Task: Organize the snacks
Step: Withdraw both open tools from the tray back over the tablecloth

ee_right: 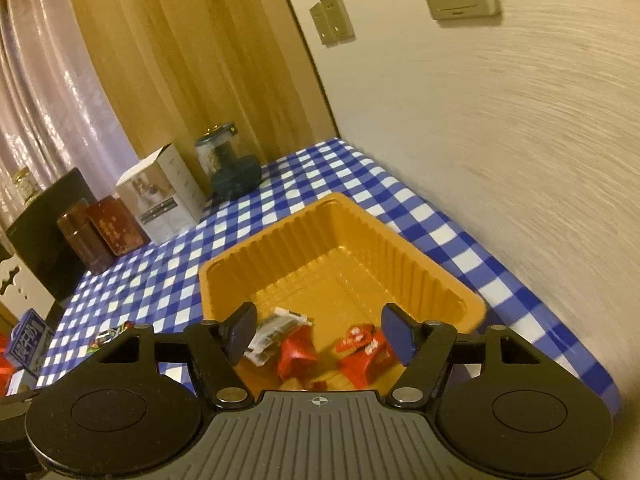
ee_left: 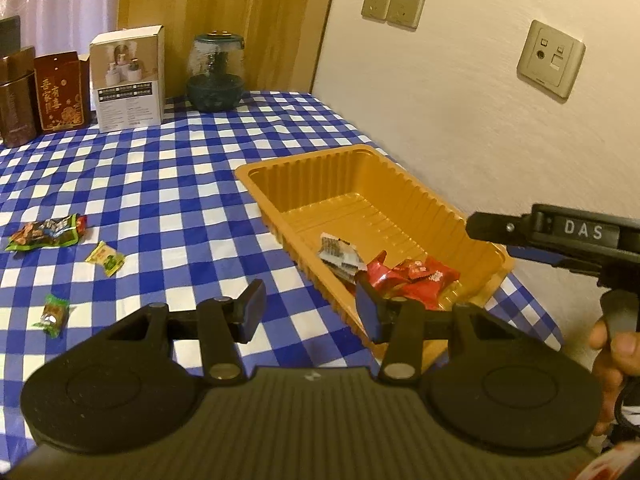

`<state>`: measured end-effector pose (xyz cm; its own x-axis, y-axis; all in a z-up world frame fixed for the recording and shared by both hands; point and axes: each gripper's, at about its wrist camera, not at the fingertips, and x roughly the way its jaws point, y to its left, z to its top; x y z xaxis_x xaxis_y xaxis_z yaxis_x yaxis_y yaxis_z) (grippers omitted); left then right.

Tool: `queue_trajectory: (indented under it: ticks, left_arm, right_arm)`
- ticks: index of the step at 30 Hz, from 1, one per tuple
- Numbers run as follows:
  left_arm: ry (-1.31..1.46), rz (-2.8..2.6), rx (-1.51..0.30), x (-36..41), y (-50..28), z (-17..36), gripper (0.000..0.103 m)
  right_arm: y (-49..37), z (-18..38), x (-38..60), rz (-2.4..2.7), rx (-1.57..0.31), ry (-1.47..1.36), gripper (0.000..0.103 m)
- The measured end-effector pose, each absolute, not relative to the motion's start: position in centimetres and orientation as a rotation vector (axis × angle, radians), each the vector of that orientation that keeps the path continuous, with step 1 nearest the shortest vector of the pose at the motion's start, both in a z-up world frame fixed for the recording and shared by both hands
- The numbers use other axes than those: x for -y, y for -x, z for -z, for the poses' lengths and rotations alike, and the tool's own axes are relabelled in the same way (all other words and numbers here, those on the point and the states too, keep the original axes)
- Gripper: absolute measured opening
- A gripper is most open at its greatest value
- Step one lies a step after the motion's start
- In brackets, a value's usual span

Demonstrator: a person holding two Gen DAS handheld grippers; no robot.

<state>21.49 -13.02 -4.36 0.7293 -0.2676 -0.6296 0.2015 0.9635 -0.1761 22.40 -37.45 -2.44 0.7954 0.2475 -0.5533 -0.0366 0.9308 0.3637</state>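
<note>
Tray: I count two red packets and a silver one inside, lower centre.
Left out: three wrappers on cloth, lower left.
Right gripper: wide, empty.
Left gripper: parted, empty.

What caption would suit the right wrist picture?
Open right gripper above an orange tray holding red snacks and a white one, on a checked table.

Background items on the checked worktop.
A white carton, a red-brown box and a dark glass jar stand along the rear edge; wall sockets above.
</note>
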Motion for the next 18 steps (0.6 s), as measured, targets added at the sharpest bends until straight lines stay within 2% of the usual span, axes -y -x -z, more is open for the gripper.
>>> queue_trajectory:
  ticks: [5,18]
  left_arm:
    - [0.103,0.244,-0.702,12.3,-19.8,3.6,0.046]
    - [0.123,0.186,-0.691,9.6,-14.5,1.9,0.06]
  right_arm:
    - [-20.4,2.0,36.7,-0.139,-0.66,-0.341,0.069]
    - [-14.6,1.2,32.8,-0.112,-0.708,-0.246,0.069]
